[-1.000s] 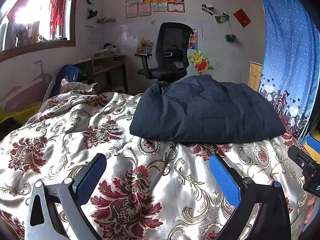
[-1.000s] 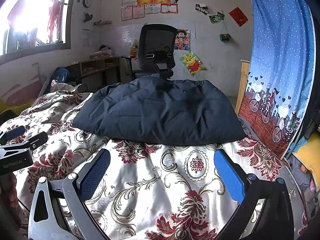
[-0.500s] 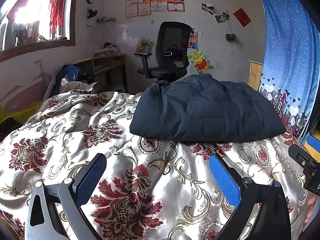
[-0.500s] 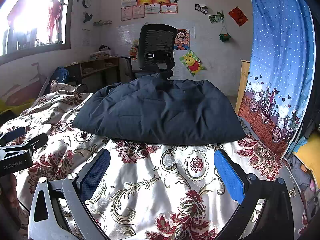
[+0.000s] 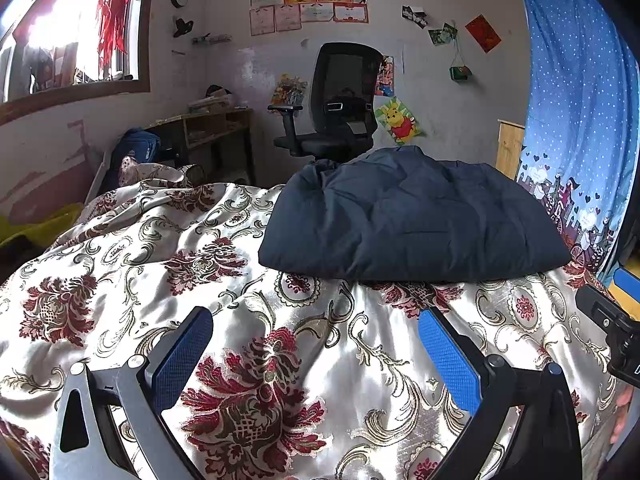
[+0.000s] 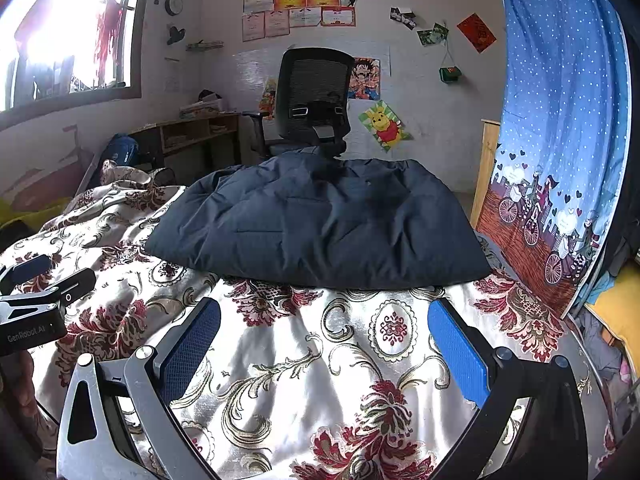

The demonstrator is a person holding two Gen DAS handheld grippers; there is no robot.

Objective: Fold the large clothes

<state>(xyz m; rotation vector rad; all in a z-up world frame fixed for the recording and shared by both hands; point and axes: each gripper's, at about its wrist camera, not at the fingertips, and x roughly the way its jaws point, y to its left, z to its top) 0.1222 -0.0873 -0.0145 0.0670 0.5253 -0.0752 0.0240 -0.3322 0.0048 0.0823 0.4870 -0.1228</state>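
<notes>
A dark navy padded garment (image 5: 412, 220) lies folded into a thick rectangle on the far part of the bed; it also shows in the right wrist view (image 6: 320, 224). My left gripper (image 5: 316, 344) is open and empty, held over the floral bedspread (image 5: 160, 264) short of the garment's near edge. My right gripper (image 6: 324, 336) is open and empty too, also short of that edge. The right gripper's body shows at the right edge of the left wrist view (image 5: 616, 332); the left gripper shows at the left edge of the right wrist view (image 6: 36, 300).
A black office chair (image 5: 340, 108) stands behind the bed by a poster-covered wall. A wooden desk (image 5: 208, 128) and a blue bag (image 5: 136, 152) are at the left. A blue curtain (image 5: 580, 120) hangs along the bed's right side. A window (image 5: 68, 32) is at upper left.
Almost nothing. The left wrist view has shifted very slightly; both grippers stay open and the garment has not moved.
</notes>
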